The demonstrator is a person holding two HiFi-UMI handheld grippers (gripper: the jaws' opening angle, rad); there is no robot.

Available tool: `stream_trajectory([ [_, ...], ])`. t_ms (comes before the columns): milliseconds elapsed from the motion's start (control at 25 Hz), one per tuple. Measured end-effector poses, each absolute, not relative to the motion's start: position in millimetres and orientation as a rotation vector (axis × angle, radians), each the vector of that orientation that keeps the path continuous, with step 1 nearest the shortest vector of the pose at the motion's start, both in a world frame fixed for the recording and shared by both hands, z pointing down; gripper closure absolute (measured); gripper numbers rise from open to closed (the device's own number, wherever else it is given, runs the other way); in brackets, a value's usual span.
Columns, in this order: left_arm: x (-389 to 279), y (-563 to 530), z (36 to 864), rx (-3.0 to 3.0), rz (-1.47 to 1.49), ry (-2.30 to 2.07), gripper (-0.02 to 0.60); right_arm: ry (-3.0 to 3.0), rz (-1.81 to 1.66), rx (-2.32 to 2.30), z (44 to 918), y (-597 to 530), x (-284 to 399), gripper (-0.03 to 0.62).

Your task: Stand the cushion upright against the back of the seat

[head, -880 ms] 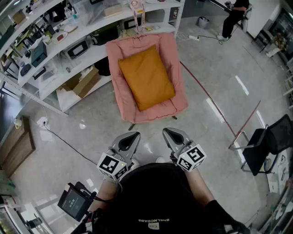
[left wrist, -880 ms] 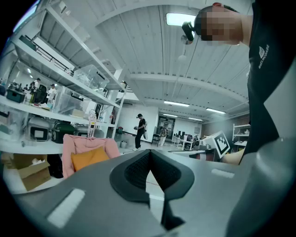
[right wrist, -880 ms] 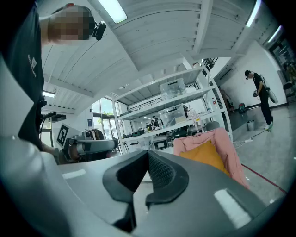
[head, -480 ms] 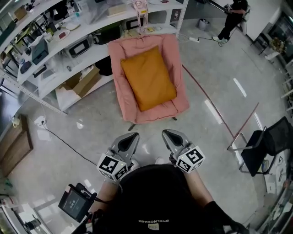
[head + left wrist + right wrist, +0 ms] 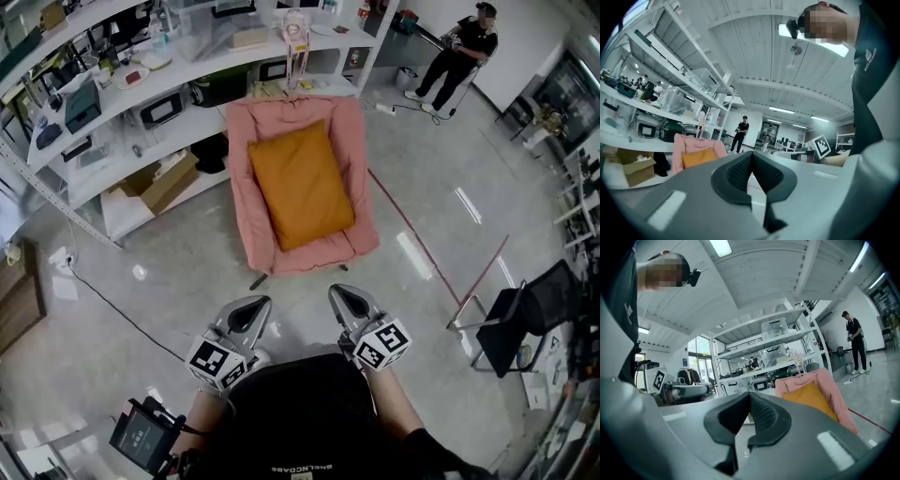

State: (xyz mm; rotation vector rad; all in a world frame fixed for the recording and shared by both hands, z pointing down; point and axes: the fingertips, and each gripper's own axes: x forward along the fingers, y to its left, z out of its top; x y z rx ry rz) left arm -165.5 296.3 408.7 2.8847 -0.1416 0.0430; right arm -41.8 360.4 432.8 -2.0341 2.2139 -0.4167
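The cushion (image 5: 300, 183) is seen as a flat, rectangular pillow of mustard-orange colour, with soft rounded corners and a smooth cover without any pattern. It is laid in the middle of the pink chair (image 5: 242, 211), its long side running from the front edge toward the back, and the pink padding is visible around it on all sides. In the right gripper view the cushion (image 5: 808, 397) is shown sloping together with the chair's padding, not upright.

Both tools are held low in front of the person, well apart from the chair, over the grey shiny floor (image 5: 178, 281). The left gripper (image 5: 251, 307) is closed, its dark pads (image 5: 736, 171) brought together with nothing between them. The right gripper (image 5: 342, 298) is closed in the same way and also holds nothing.

Behind the chair white shelves (image 5: 141, 103) are placed, with a cardboard box (image 5: 155, 178) on the lowest level.
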Motion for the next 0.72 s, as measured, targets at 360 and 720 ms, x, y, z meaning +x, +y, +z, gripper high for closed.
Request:
stream_trajectory([
  [360,-205,249,433,2.823,0.05,-0.259,0.561,2.148,-0.465,-2.089,450,335,-42,0.591],
  [720,-180,208,437,2.826,0.076,-0.337,0.561,2.189,-0.484,-2.009,461,285,-11,0.591],
])
